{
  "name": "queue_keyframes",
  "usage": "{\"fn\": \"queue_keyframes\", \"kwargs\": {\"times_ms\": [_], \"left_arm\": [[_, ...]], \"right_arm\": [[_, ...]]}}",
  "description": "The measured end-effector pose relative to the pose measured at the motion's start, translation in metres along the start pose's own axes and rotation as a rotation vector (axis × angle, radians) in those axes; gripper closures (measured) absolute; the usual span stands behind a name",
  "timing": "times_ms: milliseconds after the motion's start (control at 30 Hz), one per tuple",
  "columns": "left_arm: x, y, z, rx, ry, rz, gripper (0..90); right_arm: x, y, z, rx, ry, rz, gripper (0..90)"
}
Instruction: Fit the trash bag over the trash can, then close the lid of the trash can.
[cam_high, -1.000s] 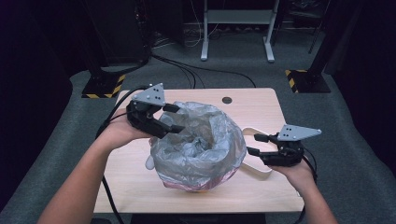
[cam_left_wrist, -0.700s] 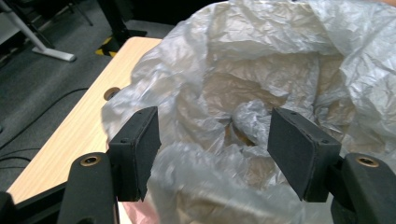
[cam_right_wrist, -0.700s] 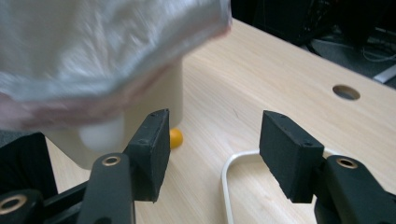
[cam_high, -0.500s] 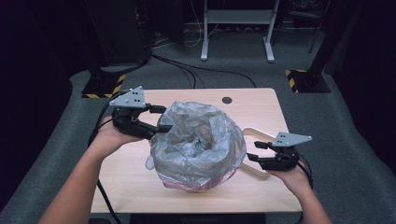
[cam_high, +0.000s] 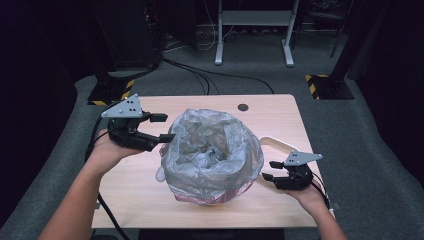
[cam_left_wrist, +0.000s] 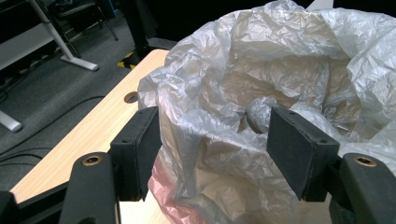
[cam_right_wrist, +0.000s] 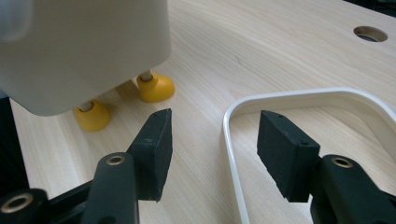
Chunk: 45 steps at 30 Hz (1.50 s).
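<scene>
A crinkled clear plastic bag (cam_high: 212, 150) lines a white bin that stands on yellow feet (cam_right_wrist: 156, 87) mid-table. My left gripper (cam_high: 164, 127) is open at the bag's left rim. In the left gripper view its jaws (cam_left_wrist: 212, 140) straddle a fold of the bag (cam_left_wrist: 280, 70) without pressing on it. My right gripper (cam_high: 270, 170) hovers low over the table to the right of the bin. Its jaws (cam_right_wrist: 212, 144) are open and have just been closing a little. The edge of a flat white ring (cam_right_wrist: 289, 98) lies between them, untouched.
The light wooden table (cam_high: 130, 185) has a round cable hole (cam_high: 243, 107) at its far edge. The white ring (cam_high: 280, 145) lies flat to the right of the bin. A pink film edge (cam_high: 200, 197) shows under the bag. Dark floor, cables and stand legs lie beyond.
My left gripper has drawn back leftward from the top of the bag to its left rim. The right gripper has sunk toward the table beside the bin.
</scene>
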<state>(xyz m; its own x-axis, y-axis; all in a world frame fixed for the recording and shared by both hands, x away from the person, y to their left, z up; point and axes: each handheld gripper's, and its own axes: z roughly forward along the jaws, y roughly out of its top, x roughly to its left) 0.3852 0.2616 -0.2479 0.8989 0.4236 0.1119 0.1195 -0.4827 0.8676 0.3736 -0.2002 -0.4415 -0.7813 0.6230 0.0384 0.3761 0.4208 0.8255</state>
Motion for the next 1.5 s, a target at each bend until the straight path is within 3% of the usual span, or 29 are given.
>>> {"fn": "queue_keyframes", "kwargs": {"times_ms": [467, 633, 767, 933, 1033, 1267, 1500], "left_arm": [[0.000, -0.004, -0.004, -0.023, 0.005, 0.004, 34.2], [0.001, -0.006, -0.006, -0.023, 0.012, 0.006, 34.2], [0.000, -0.008, -0.006, -0.028, 0.019, -0.005, 34.1], [0.001, -0.008, -0.008, -0.030, 0.021, -0.001, 34.1], [0.001, -0.008, -0.009, -0.035, 0.021, -0.005, 33.9], [-0.002, -0.012, -0.009, -0.040, 0.025, -0.007, 33.9], [-0.004, -0.015, -0.008, -0.037, 0.022, -0.010, 33.9]], "right_arm": [[-0.007, -0.030, 0.027, 0.087, -0.008, -0.007, 45.0], [-0.006, -0.034, 0.035, 0.119, 0.001, -0.039, 53.6], [-0.007, -0.038, 0.038, 0.141, -0.036, -0.053, 60.7], [-0.010, -0.039, 0.036, 0.151, -0.040, -0.071, 81.4], [-0.013, -0.040, 0.039, 0.163, -0.024, -0.053, 81.8], [-0.013, -0.039, 0.040, 0.170, 0.002, -0.068, 84.6], [-0.017, -0.029, 0.034, 0.142, 0.014, -0.045, 84.6]]}}
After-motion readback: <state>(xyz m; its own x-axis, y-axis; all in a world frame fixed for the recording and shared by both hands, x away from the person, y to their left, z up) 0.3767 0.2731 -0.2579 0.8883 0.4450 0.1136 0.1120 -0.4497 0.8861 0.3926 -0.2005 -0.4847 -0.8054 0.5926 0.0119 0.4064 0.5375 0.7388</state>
